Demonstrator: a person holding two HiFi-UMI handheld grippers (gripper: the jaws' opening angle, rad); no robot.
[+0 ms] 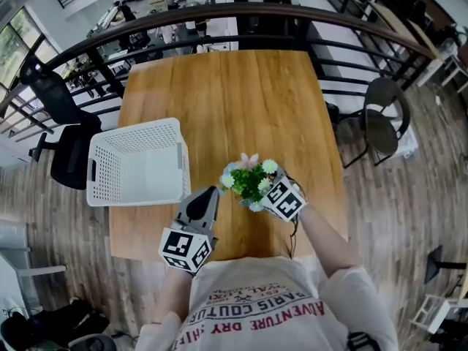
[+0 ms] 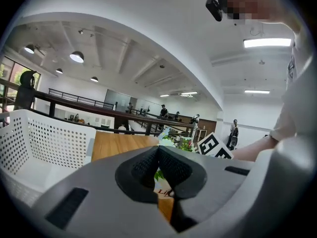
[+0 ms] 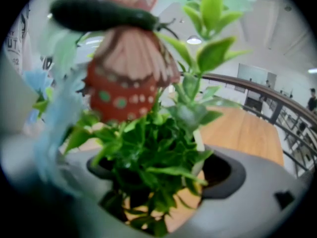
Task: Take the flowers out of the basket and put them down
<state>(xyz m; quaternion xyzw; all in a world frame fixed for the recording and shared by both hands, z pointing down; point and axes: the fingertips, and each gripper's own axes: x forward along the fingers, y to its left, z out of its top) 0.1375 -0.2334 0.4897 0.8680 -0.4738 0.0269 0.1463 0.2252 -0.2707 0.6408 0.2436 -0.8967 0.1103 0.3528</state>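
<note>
A bunch of flowers [image 1: 250,180] with green leaves and small white and pale blue blooms is over the wooden table [image 1: 234,93], right of the white perforated basket [image 1: 135,163]. My right gripper [image 1: 269,190] is shut on its stems. In the right gripper view the leaves [image 3: 153,152] fill the gap of the right gripper [image 3: 158,185], with a red and pink bloom [image 3: 126,78] above. My left gripper [image 1: 208,194] is near the basket's front right corner, shut and holding nothing. From the left gripper [image 2: 158,151] I see the flowers [image 2: 174,143] just beyond and the basket [image 2: 44,143] to the left.
The basket's inside shows nothing in it. A black railing [image 1: 241,13] curves behind the table's far edge. A round black chair [image 1: 384,119] stands to the right and an office chair [image 1: 62,104] to the left. The table's near edge is by the person's body.
</note>
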